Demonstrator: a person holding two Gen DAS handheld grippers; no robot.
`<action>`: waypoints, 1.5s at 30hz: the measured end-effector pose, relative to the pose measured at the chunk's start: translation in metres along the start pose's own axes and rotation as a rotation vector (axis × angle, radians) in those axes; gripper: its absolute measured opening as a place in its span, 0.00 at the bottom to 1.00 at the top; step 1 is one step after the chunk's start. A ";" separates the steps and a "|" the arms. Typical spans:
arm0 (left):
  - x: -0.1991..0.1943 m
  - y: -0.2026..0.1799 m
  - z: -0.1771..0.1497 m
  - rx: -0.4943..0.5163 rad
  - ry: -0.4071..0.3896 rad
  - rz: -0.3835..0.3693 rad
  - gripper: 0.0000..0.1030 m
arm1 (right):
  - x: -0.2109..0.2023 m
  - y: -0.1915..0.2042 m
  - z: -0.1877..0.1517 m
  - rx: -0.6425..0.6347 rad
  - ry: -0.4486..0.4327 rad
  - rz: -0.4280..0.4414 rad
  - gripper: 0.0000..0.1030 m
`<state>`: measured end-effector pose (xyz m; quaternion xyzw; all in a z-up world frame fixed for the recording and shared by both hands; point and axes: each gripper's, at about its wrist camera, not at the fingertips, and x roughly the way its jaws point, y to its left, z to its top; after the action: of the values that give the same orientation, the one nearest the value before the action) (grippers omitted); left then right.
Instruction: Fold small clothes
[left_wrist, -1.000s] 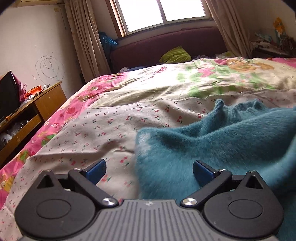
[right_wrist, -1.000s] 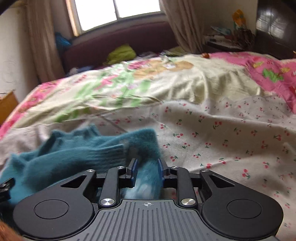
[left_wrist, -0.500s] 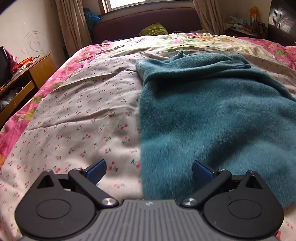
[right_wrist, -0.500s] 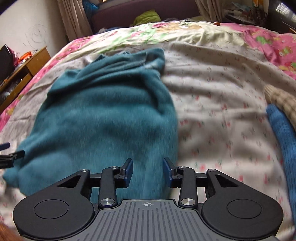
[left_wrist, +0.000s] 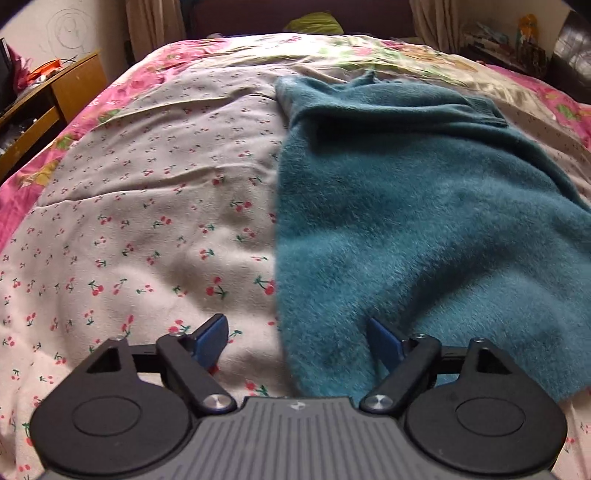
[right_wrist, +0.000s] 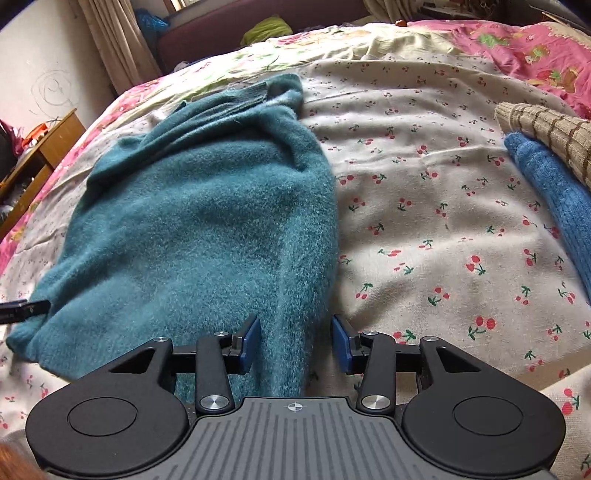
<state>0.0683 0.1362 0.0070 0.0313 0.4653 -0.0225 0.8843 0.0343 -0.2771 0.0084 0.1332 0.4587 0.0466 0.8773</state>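
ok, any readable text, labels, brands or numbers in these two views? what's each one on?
No readable text in either view.
Left gripper body: a small embossed mark, no letters.
Right gripper body: a small crosshair mark, no letters.
Wall: a pencil spiral scribble, not writing.
Clutter on the shelf by the window: too small and blurred to read.
Quilt and sweater: prints and plain knit only, no labels showing.

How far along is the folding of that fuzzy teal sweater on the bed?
Early. Done: the fuzzy teal sweater is laid out on the cherry-print bedspread. In hand: the left gripper, closing, and right gripper, opening, straddle its near edge without pinching it. Left: every fold; its far end is bunched.
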 end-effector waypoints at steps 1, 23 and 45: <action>-0.001 -0.001 -0.001 -0.002 0.012 -0.016 0.86 | 0.001 -0.002 -0.001 0.006 0.004 0.006 0.40; -0.013 -0.009 -0.012 -0.068 0.046 -0.069 0.44 | 0.001 -0.017 -0.007 0.131 0.032 0.121 0.22; -0.024 0.032 0.040 -0.428 -0.010 -0.493 0.20 | -0.027 0.014 0.063 0.316 -0.124 0.532 0.11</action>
<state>0.0899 0.1652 0.0504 -0.2689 0.4486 -0.1377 0.8412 0.0708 -0.2818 0.0682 0.3859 0.3549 0.1942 0.8291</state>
